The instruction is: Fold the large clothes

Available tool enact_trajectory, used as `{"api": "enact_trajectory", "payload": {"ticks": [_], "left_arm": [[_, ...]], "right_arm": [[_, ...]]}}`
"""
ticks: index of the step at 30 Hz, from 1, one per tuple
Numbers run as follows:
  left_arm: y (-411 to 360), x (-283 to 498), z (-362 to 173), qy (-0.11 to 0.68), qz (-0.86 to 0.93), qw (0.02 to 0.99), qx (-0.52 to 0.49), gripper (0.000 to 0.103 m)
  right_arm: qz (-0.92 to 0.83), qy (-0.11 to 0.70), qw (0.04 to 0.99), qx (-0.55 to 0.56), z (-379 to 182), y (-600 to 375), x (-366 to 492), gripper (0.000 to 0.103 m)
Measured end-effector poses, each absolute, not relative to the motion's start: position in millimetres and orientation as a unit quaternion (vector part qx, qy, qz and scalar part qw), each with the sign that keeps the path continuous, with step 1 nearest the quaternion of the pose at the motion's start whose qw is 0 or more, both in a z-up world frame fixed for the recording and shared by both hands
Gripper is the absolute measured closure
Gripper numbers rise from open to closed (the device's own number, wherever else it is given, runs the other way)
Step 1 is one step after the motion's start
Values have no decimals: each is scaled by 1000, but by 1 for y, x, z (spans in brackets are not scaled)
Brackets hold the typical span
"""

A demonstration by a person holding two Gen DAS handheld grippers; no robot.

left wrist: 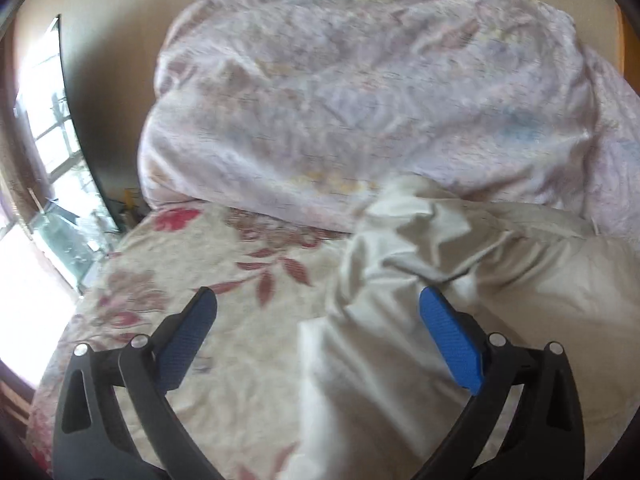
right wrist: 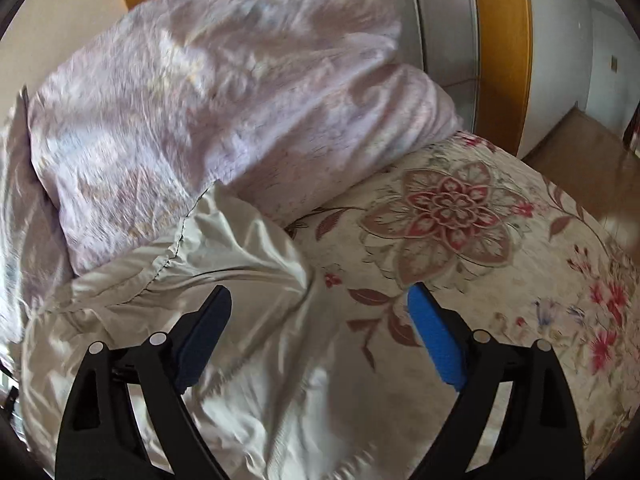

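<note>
Left wrist view. The left gripper appears nearest the lens, its two blue-padded fingers spread wide apart and holding nothing. The cream garment lies crumpled on the floral bedspread, filling the right half of the gap between the fingers and extending past the right finger toward the frame's right edge. The left finger stands over bare bedspread, apart from the cloth. Whether the right pad touches the fabric cannot be told. Beyond the garment, a bulky pale lilac quilt is heaped across the bed, its lower edge touching the garment's far folds. At far left, a dark panel and a bright window are visible.

Right wrist view. The right gripper likewise stands with its fingers wide apart and nothing between the pads. Here the cream garment occupies the left part of the gap and runs under and past the left finger; a stitched seam crosses its upper folds. The right finger stands over the floral bedspread, clear of the garment. Farther back, the lilac quilt rests against the garment's far edge. Behind it are an orange wooden frame and grey panels.
</note>
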State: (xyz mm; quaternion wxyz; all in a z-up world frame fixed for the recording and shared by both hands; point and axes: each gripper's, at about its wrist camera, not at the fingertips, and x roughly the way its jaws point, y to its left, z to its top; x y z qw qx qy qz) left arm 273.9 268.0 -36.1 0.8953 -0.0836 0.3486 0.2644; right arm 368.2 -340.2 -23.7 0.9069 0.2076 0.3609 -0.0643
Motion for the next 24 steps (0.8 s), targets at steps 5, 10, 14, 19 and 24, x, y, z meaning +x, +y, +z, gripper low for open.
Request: {"api": "enact_trajectory", "payload": {"ticks": [5, 10, 14, 19, 24], "left_arm": [[292, 208, -40, 354, 180, 888, -233, 2], [259, 157, -58, 358, 113, 867, -327, 2], [237, 144, -73, 363, 94, 846, -380, 4], [222, 144, -89, 359, 81, 823, -432, 6], [213, 162, -97, 352, 62, 808, -469, 16]], "right_arm": [[-12, 380, 861, 339, -38, -379, 304, 11], [58, 409, 808, 420, -64, -367, 280, 12], [63, 428, 798, 419, -75, -343, 284, 21], [68, 445, 782, 430, -86, -325, 289, 26], [84, 439, 770, 455, -93, -313, 296, 34]]}}
